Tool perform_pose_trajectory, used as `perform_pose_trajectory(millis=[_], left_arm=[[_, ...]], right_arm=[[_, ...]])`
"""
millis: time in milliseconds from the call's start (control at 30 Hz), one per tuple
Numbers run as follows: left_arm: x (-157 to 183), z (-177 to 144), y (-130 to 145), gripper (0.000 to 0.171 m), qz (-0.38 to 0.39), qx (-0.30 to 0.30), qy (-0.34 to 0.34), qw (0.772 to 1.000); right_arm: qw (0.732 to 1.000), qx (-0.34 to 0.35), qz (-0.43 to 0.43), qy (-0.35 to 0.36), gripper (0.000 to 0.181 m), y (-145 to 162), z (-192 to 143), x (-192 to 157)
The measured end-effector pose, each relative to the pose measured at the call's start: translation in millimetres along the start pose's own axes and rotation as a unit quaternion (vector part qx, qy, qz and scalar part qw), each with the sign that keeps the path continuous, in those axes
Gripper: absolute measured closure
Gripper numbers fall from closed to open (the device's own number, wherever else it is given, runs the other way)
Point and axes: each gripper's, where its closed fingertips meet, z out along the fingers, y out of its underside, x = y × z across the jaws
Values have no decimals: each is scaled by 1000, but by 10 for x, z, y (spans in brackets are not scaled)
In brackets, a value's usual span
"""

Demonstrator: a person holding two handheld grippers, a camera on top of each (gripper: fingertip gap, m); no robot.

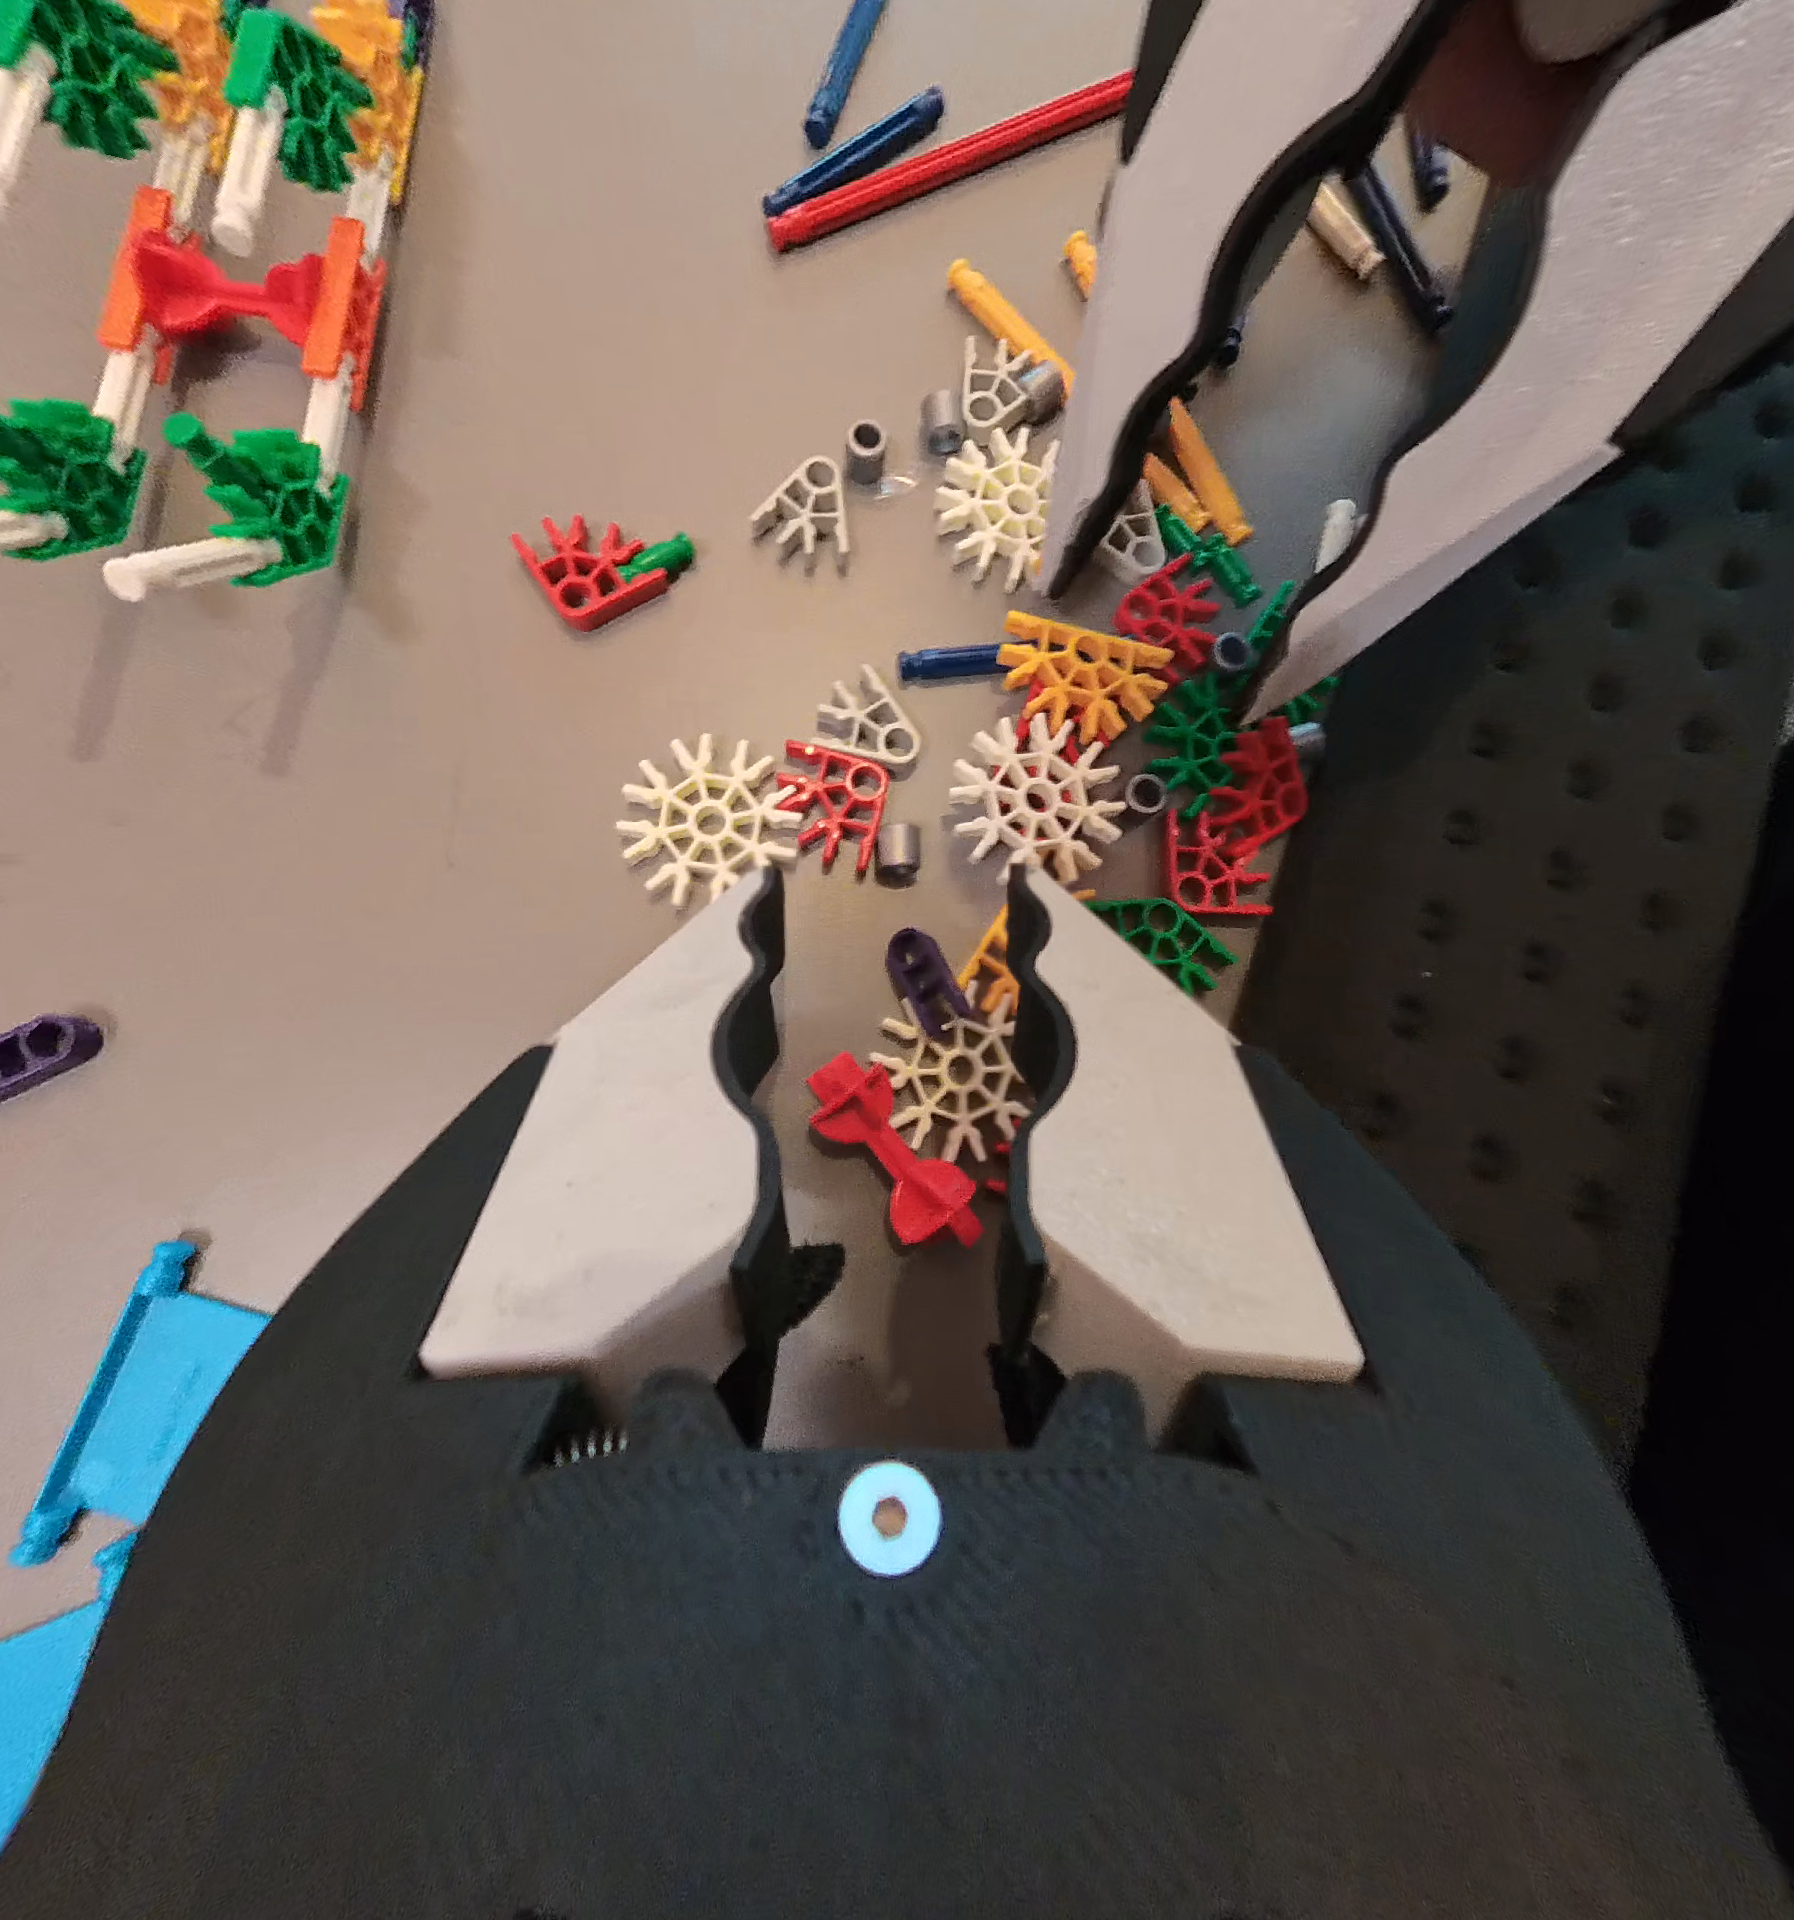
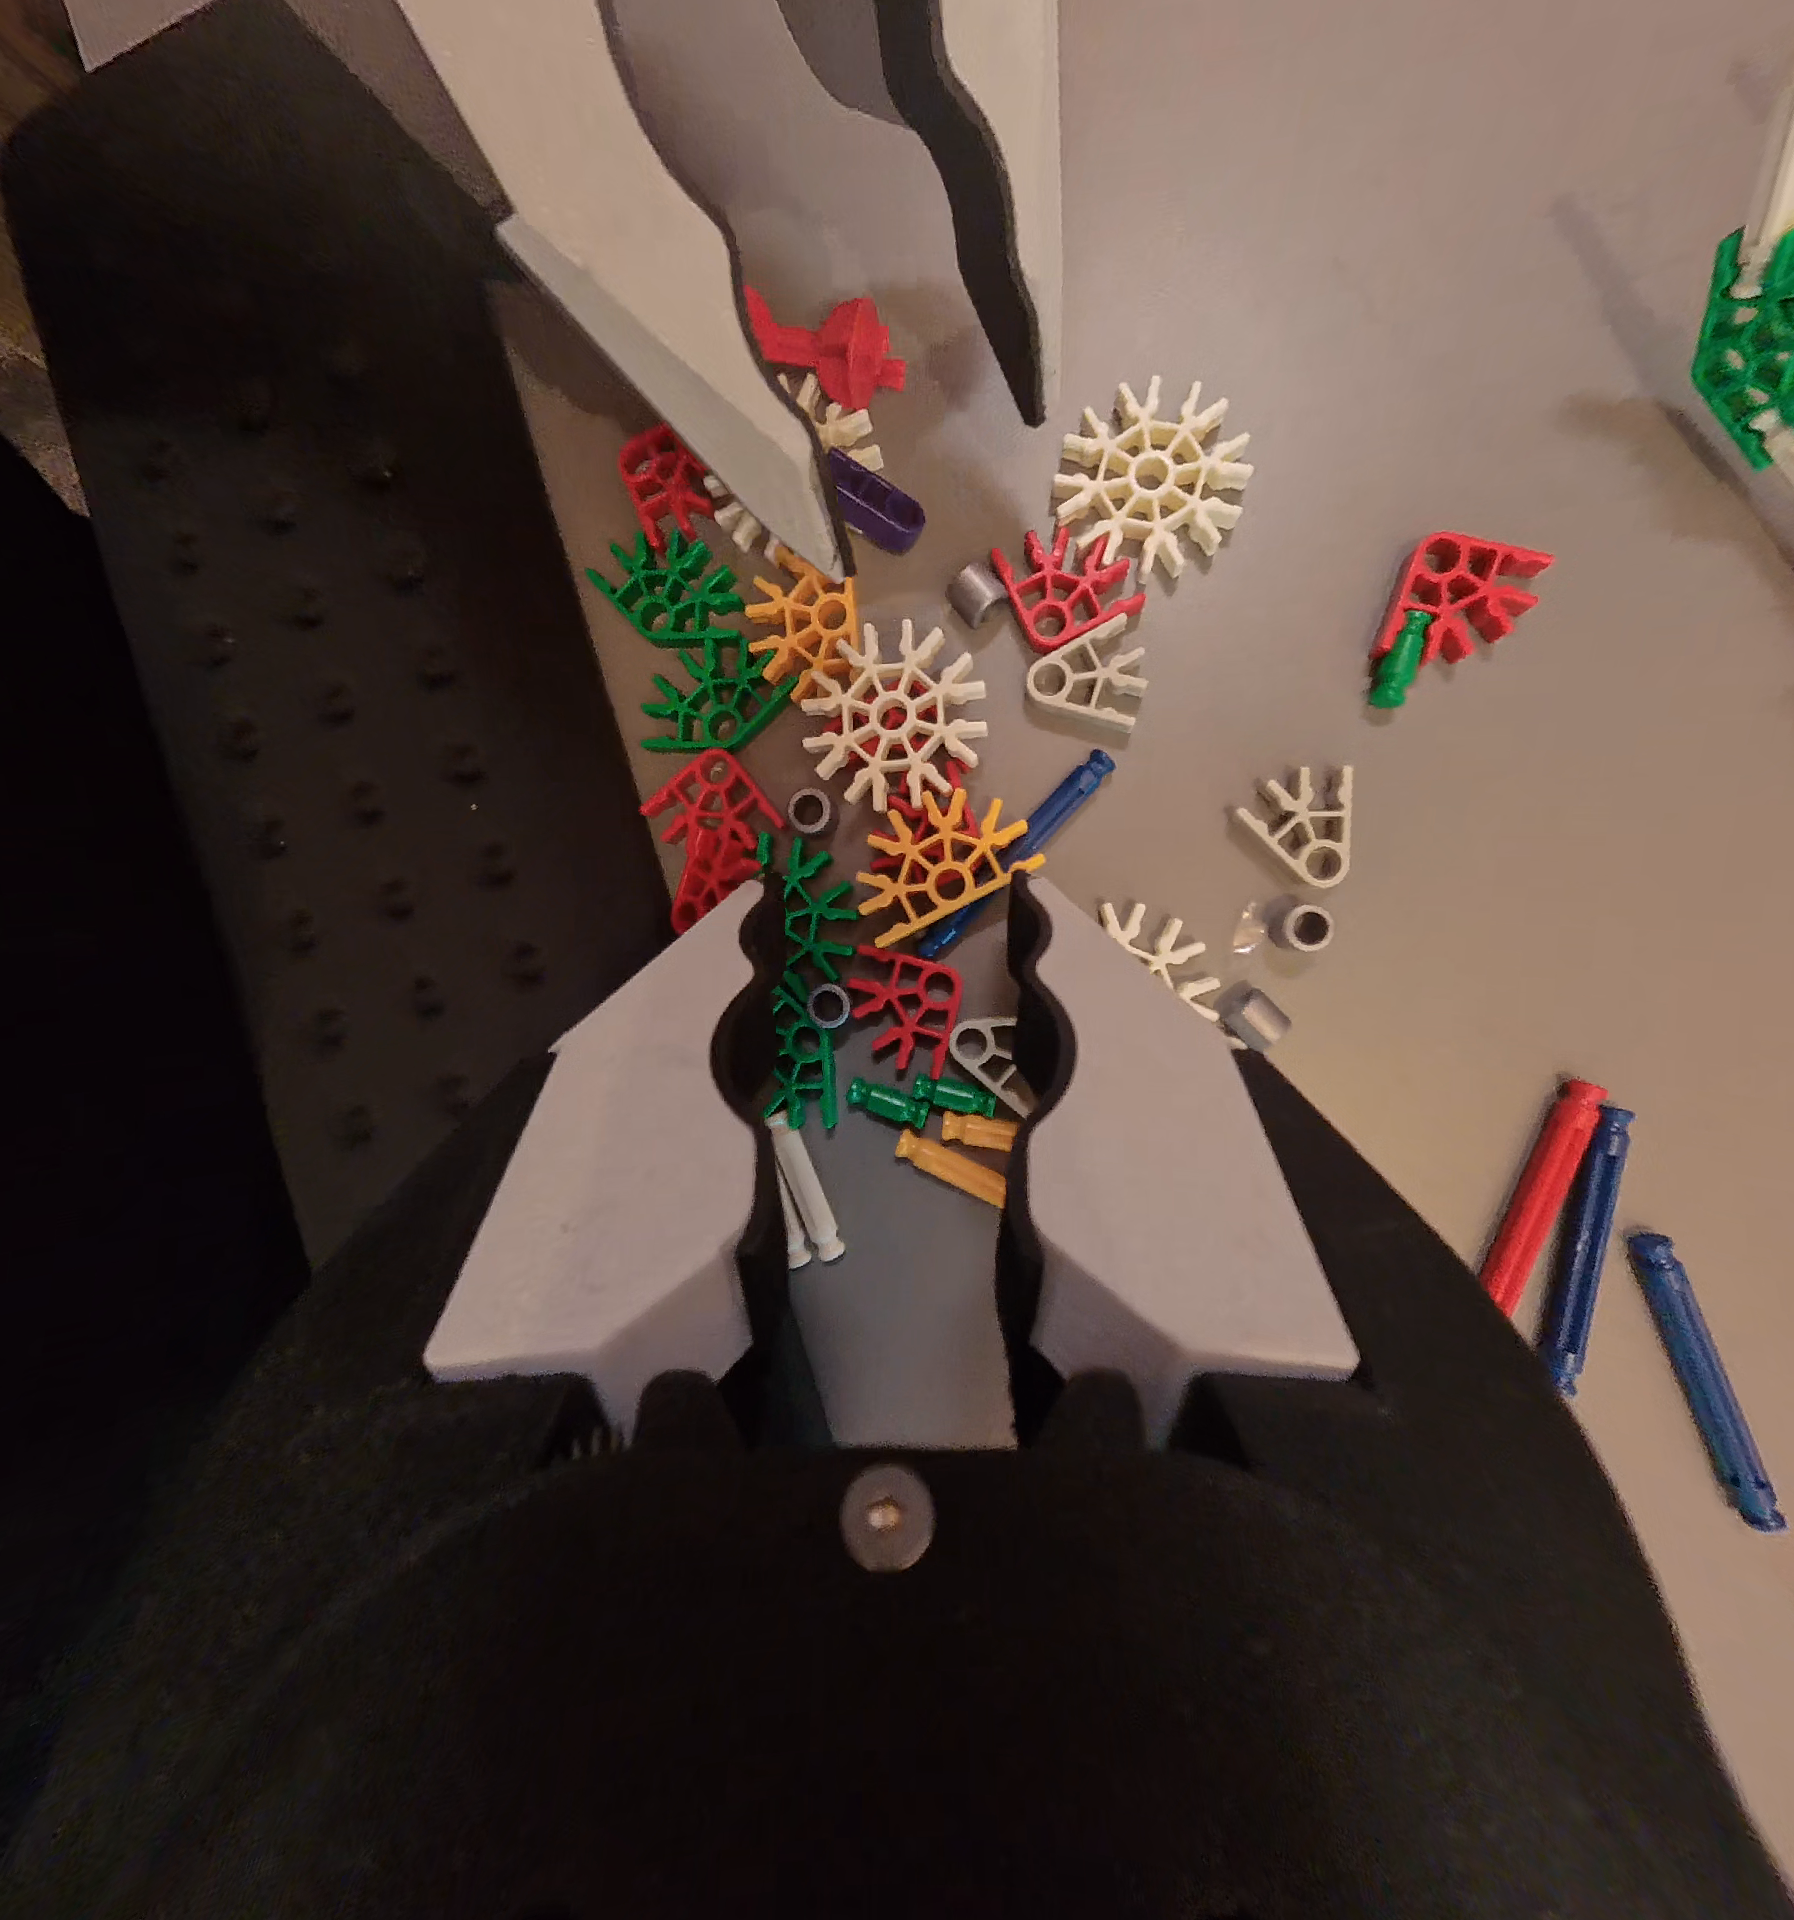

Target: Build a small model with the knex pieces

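Observation:
A heap of small plastic construction pieces lies on a grey table (image 1: 457, 831). My left gripper (image 1: 893, 894) is open and empty just above the heap. Between its fingers lie a purple connector (image 1: 924, 971), a white snowflake connector (image 1: 960, 1075) and a red double-cone piece (image 1: 888, 1148). My right gripper (image 2: 891, 888) is open and empty over a red connector (image 2: 908, 1003), green connectors (image 2: 810, 935), short green rods (image 2: 919, 1099) and yellow rods (image 2: 950, 1169). Each gripper shows in the other's view, the right one (image 1: 1158, 649) and the left one (image 2: 932, 488), pointing at each other across the heap.
A built frame of green, white, orange and red pieces (image 1: 228, 312) lies at the left. A long red rod and blue rods (image 1: 945, 156) lie beyond the heap. A blue plastic part (image 1: 124, 1403) and a purple connector (image 1: 10, 1060) lie nearby. A black dimpled mat (image 1: 1547, 831) borders the heap. The tips of one gripper are about 7 centimetres away from the tips of the other.

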Motion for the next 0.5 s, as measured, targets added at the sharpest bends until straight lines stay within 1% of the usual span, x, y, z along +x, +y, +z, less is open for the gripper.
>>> perform_pose_trajectory(millis=[67,133,200,300,367,433,500], left_arm=[[-2,-30,-26,132,-2,7,4,1000],[93,-47,-68,136,4,19,25,999],[109,-10,-14,133,9,3,22,1000],[110,-7,18,133,4,2,21,1000],[140,-33,-2,134,8,8,26,1000],[225,-55,-49,136,15,16,41,999],[275,-34,-68,135,20,16,45,999]], right_arm=[[1000,-3,10,-8,145,49,-19,-17],[1000,-5,14,-13,150,121,-44,-25],[1000,-5,25,-13,149,190,-61,-17],[999,-4,38,-15,151,283,-101,-20],[999,-2,40,-18,153,334,-144,-34],[999,4,34,-29,161,361,-196,-92],[999,1,34,-35,162,393,-208,-135]])
